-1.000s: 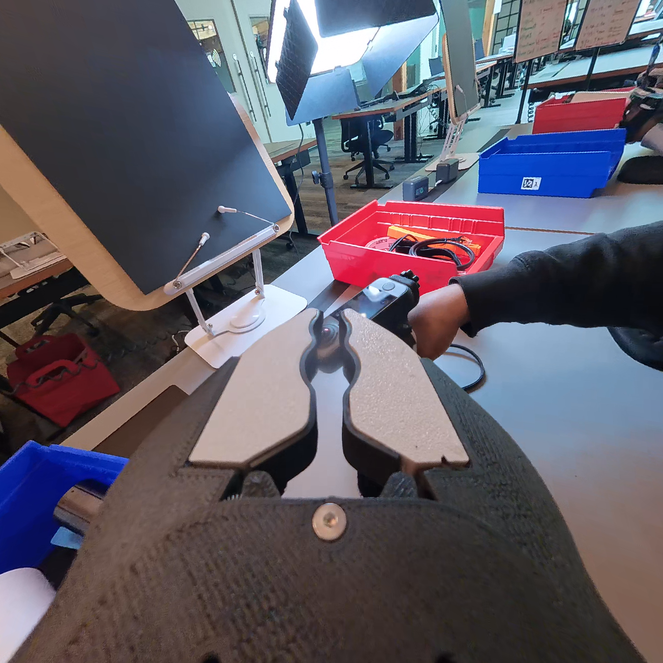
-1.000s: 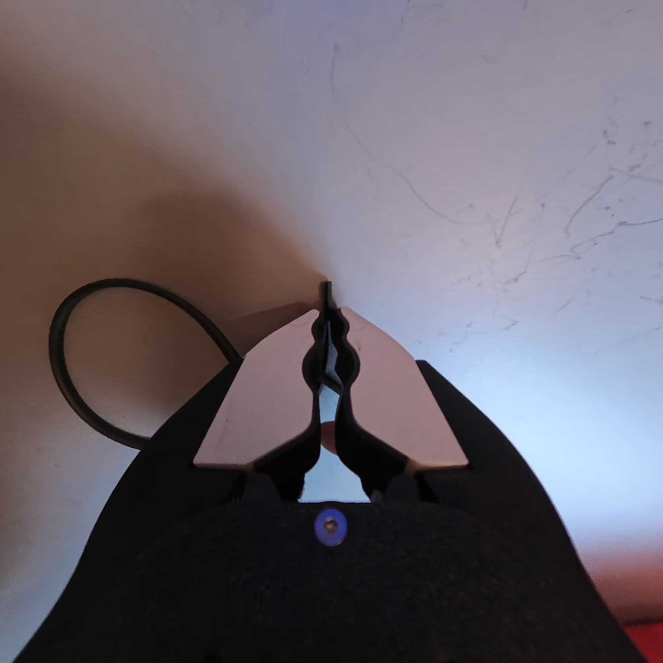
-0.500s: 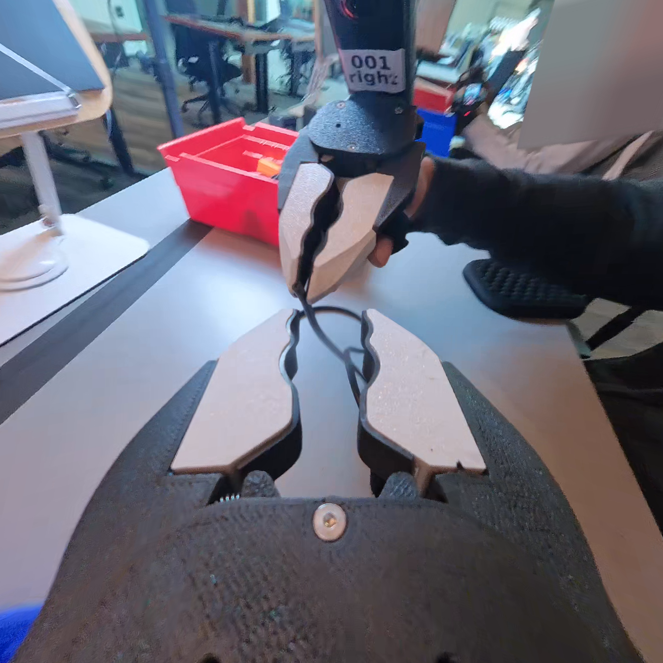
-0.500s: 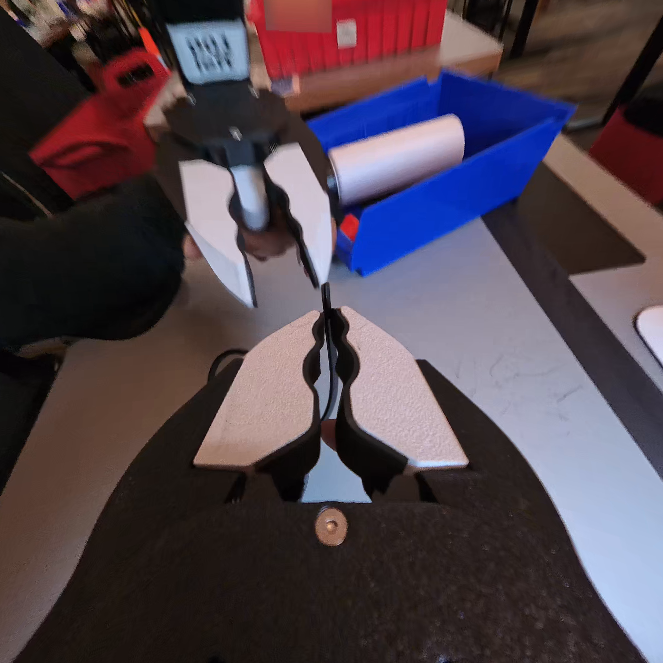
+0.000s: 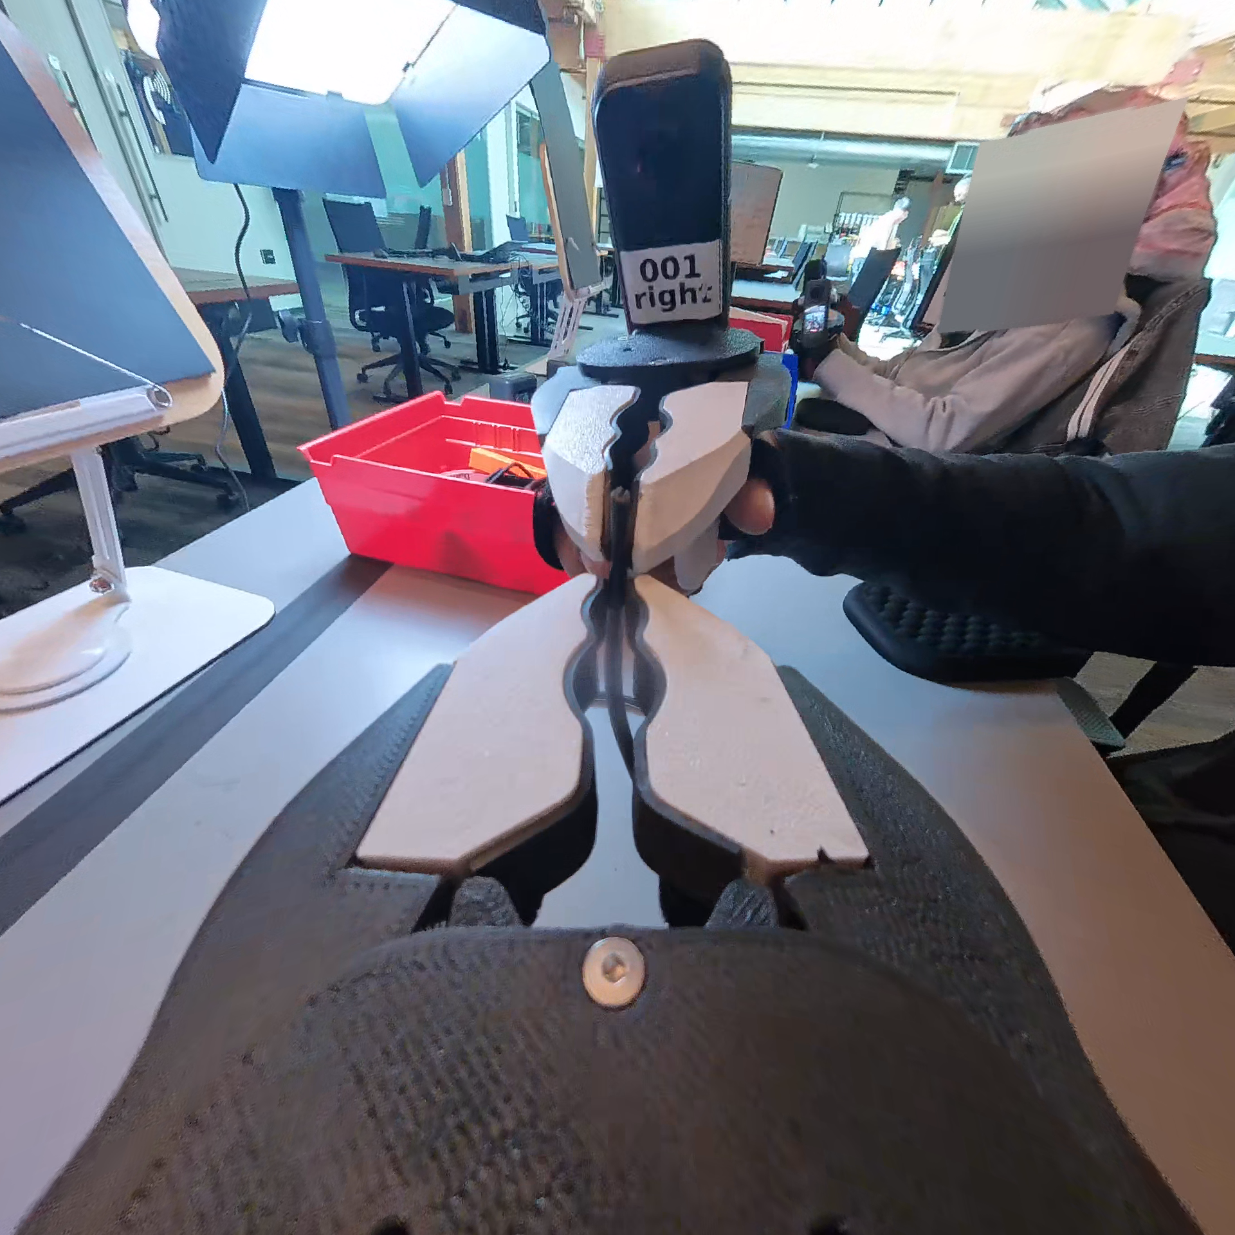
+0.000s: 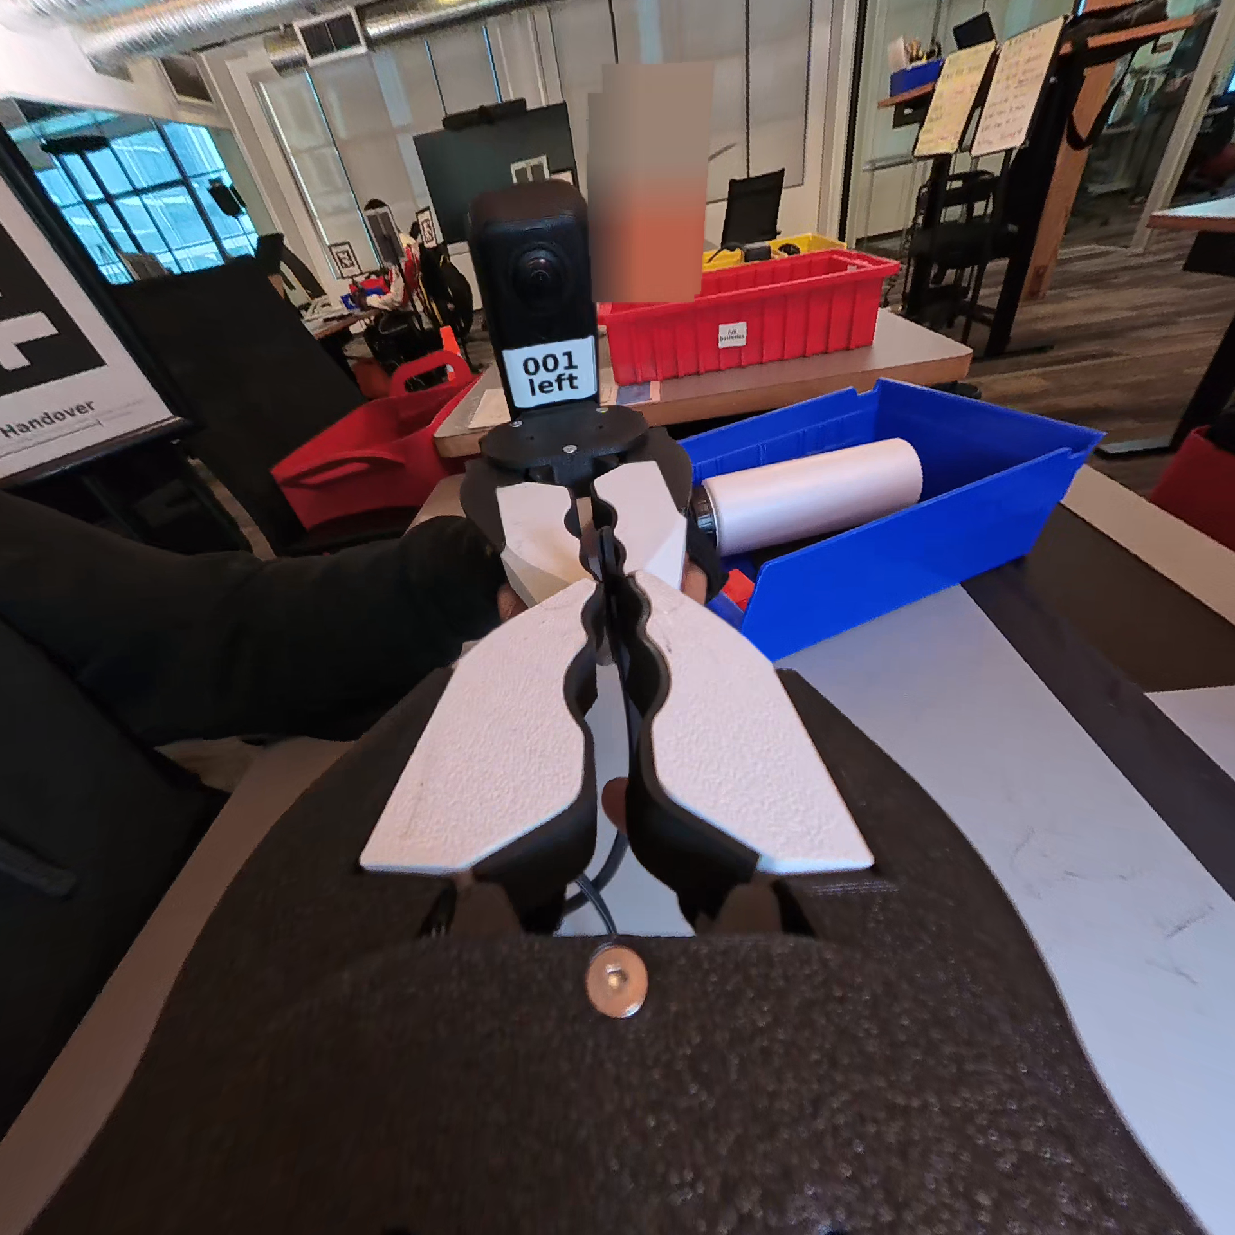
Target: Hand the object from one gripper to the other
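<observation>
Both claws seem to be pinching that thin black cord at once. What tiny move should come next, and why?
Probably the right gripper should open its fingers. The black cord now runs between the closed fingers of the left gripper as well, and the two meet tip to tip above the table. With both shut on it, letting go on the right would likely finish the handover.

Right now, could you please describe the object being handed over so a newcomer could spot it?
Above the grey table, the two claws meet tip to tip. Between them runs a thin black cable, pinched in both the left claw and the right claw, the only slender cord there.
</observation>
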`<control>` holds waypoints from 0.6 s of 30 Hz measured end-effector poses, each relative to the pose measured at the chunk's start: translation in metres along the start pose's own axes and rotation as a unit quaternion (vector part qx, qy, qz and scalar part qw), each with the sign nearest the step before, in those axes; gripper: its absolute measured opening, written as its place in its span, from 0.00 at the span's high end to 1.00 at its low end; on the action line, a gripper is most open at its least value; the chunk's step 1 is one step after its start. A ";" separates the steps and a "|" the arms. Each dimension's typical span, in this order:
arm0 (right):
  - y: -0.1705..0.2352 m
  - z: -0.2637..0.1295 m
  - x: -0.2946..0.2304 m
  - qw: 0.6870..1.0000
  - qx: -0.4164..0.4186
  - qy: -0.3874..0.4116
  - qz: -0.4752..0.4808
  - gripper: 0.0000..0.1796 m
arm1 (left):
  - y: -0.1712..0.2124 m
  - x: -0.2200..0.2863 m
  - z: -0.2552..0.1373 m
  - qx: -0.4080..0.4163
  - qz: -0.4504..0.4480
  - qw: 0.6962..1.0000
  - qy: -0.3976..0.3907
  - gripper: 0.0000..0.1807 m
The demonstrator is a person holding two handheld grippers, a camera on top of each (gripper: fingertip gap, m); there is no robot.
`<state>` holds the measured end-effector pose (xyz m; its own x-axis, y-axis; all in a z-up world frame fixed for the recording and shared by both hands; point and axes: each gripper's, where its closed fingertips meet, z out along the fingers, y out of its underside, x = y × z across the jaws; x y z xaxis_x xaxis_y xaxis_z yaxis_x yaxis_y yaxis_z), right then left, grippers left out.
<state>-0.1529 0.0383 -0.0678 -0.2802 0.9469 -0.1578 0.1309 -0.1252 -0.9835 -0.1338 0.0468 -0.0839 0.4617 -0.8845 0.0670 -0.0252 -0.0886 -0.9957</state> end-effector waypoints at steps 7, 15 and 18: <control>0.040 -0.038 0.054 0.973 -0.146 0.143 -0.108 0.87 | -0.002 -0.023 -0.019 -0.028 -0.037 0.997 -0.058 0.98; 0.182 -0.050 0.096 0.874 -0.466 0.112 -0.078 0.87 | -0.016 -0.020 -0.037 -0.017 -0.036 0.998 -0.053 0.98; 0.195 -0.047 0.100 0.865 -0.490 0.092 -0.051 0.90 | -0.025 -0.017 -0.044 -0.008 -0.029 0.998 -0.050 0.98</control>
<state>-0.1112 0.1226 -0.2708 -0.1945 0.9804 0.0313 0.8832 0.1889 -0.4293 -0.1798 0.0435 -0.0573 0.5486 -0.8279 0.1167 -0.0100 -0.1460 -0.9892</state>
